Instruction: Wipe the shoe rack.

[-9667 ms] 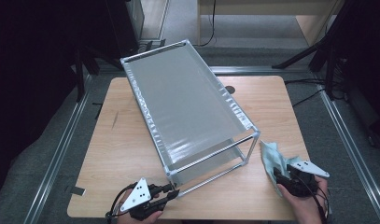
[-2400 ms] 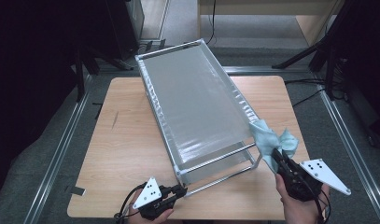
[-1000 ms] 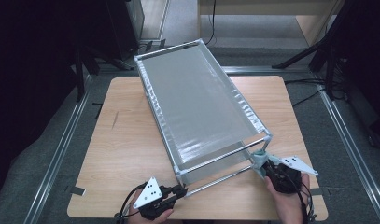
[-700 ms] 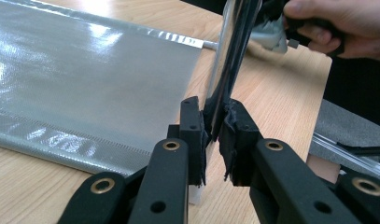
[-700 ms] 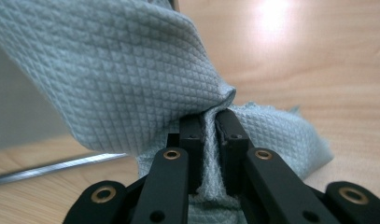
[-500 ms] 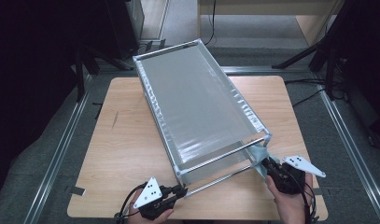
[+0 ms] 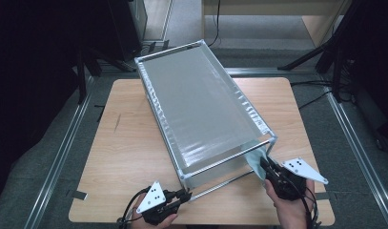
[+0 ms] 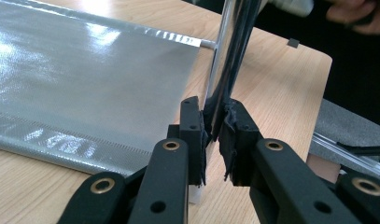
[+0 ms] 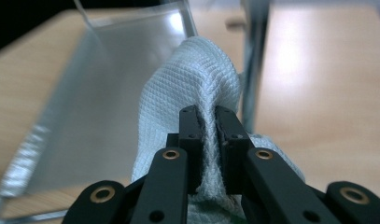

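Long metal-framed rack (image 7: 201, 109) with a grey translucent sheet stretched over its top, lying slantwise across the wooden counter (image 7: 125, 143), far end toward the dark back of the room, near end close to the person's edge.

Left claw (image 7: 184, 194) low at the near left corner of the rack – clenched on the shiny upright corner post (image 8: 229, 56), both black pads pressed against the metal in the left claw view. Grey sheeting spread to the left of that post, bare counter to the right of it.

Right claw (image 7: 264, 164) at the near right corner, clenched on a pale, waffle-textured cloth (image 9: 192, 88). Cloth bunched between the 2 pads, bulging out above them and hanging below. In the high view, cloth (image 7: 256, 160) pressed up against the near right end of the frame, just under the top rail. In the right claw view, a blurred frame post just right of the cloth, clear side panel slanting off to the left.

Grey three-cornered plate topping each claw, cables trailing back toward the person's hands at the bottom edge of the high view.
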A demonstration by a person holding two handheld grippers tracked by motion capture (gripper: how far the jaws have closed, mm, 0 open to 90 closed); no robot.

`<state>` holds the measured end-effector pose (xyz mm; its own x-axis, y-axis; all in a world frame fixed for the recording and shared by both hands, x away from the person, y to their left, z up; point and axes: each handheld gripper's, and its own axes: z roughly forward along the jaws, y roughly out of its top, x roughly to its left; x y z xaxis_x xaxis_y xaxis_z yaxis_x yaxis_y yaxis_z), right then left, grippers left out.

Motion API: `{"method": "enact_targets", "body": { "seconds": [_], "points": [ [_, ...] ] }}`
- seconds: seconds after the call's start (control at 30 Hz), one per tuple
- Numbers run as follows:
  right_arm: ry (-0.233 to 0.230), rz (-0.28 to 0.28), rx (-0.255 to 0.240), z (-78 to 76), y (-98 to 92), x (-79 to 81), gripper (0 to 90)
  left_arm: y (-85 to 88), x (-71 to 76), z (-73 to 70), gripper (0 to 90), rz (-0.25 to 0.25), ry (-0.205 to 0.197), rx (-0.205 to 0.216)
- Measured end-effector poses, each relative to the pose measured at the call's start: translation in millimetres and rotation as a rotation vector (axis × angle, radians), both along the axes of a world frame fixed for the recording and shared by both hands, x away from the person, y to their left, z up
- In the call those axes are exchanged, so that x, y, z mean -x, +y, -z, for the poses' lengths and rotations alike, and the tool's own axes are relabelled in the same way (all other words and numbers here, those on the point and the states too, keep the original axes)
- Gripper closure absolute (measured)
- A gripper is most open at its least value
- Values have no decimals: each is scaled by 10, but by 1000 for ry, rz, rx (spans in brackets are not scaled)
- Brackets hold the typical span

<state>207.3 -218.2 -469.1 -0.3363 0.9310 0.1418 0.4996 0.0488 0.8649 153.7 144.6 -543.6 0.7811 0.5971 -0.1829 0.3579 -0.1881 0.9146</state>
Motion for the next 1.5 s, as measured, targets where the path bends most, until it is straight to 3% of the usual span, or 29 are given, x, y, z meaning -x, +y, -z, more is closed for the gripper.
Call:
{"method": "enact_targets", "body": {
  "seconds": [0.13,0.27,0.37,0.5,0.7,0.8,0.87,0.97,1.1,1.23,1.3,1.4,1.5],
  "points": [
    [127,31,43,319,-65,-113,822,-1,2,-1,799,4,0,-3],
    [220,35,86,497,-85,-185,822,-1,1,0,798,5,0,-3],
    [205,40,77,470,-104,-182,822,-1,1,0,799,5,0,-3],
    [135,56,31,289,-147,-130,823,0,1,1,799,5,0,-3],
    [-31,83,-39,-61,-215,19,824,-4,1,1,799,7,0,-3],
    [-123,102,-57,-224,-228,112,826,-5,1,2,799,7,0,-4],
    [-151,104,-48,-274,-215,142,826,-6,1,2,799,7,0,-4],
    [-114,102,-37,-190,-207,96,826,-6,2,2,799,6,-2,-6],
    [15,94,-47,104,-228,-37,825,-5,1,2,799,7,-1,-6],
    [114,92,16,355,-226,-140,824,-5,1,2,799,8,-1,-6],
    [153,93,25,436,-241,-175,824,-4,0,3,799,8,-1,-6],
    [142,100,7,396,-247,-165,825,-3,0,3,799,8,0,-6],
    [73,102,-21,255,-253,-112,826,-4,0,3,799,8,0,-5]
  ]
}}
